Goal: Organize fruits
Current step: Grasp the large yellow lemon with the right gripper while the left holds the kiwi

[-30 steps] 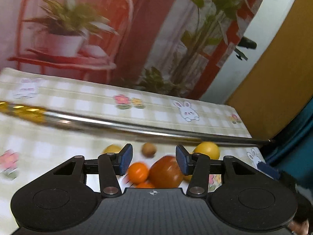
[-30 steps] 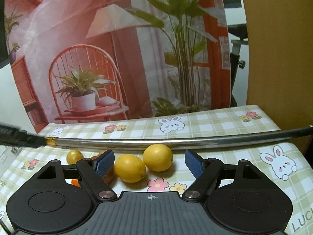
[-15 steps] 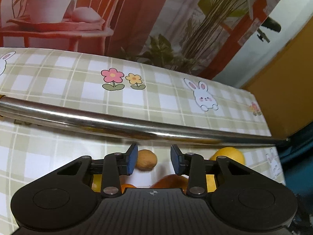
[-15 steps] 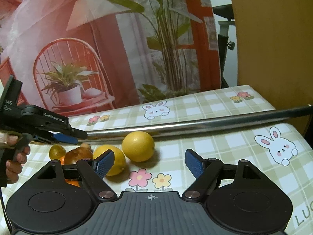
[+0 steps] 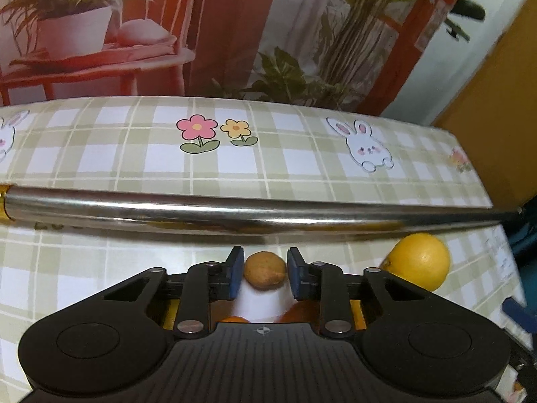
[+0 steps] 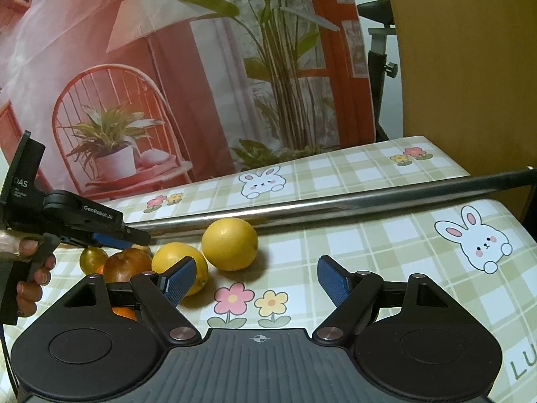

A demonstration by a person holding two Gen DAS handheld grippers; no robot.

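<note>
In the left wrist view my left gripper [image 5: 263, 273] has its blue pads on both sides of a small round brown fruit [image 5: 265, 269] and looks shut on it, close to the tablecloth. A yellow lemon [image 5: 419, 265] lies to its right. In the right wrist view my right gripper [image 6: 256, 278] is open and empty above the cloth. Two lemons [image 6: 230, 243] [image 6: 181, 268], a reddish-brown fruit [image 6: 126, 265], a small yellow-green fruit [image 6: 92, 258] and an orange one [image 6: 122, 312] cluster at its left. The left gripper [image 6: 110, 235] reaches in over that cluster.
A long shiny metal rod [image 5: 255, 211] lies across the checked tablecloth [image 5: 134, 147] just behind the fruit; it also shows in the right wrist view [image 6: 335, 201]. A printed backdrop [image 6: 201, 67] rises behind the table. The table's right edge meets an orange wall [image 6: 470, 50].
My left gripper moved forward and down to the small brown fruit and its jaws narrowed onto it. My right gripper drew slightly closer to the lemons and stayed open.
</note>
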